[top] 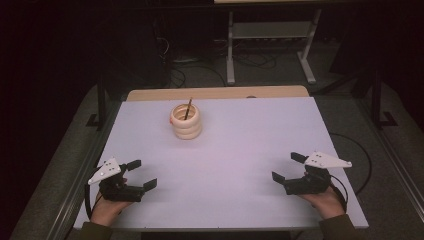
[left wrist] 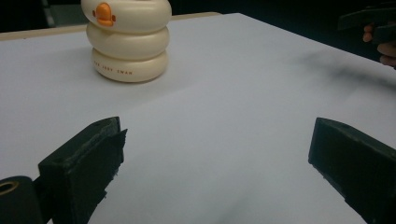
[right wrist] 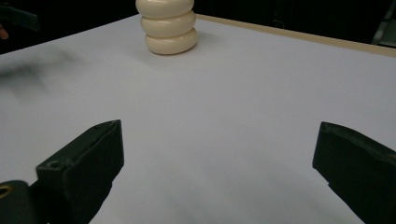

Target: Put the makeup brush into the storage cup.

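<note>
Nearest, at the table's near edge: two hands coming in from below, each gripping a black two-jaw tool. Left hand (top: 106,209) at the near left corner, holding the left gripper (top: 142,174) low over the surface, jaws spread wide and aimed right and slightly far, grey three-cornered plate (top: 104,170) on top. Right hand (top: 326,201) at the near right corner, mirroring it: right gripper (top: 288,167) low, jaws set well apart with nothing between them, aimed left and slightly far, its own grey plate (top: 327,160) on top, dark sleeve (top: 341,227) behind the wrist. Well apart from both, toward the far middle and a little left of centre: a cream holder (top: 185,121) shaped as three stacked rings, standing upright, long axis vertical. Inside it, a thin dark stick (top: 188,108), leaning with its top toward the far right. From the left gripper view, an orange beak-like knob (left wrist: 103,14) on the top ring and small lettering on the bottom ring, too small to read. Underneath, a pale white table top (top: 240,150), matte, with a wooden strip (top: 217,93) along the far edge. Beyond, a dim room: grey carpet (top: 270,70), white metal legs of another table (top: 270,35), cables (top: 197,67) on the floor.
</note>
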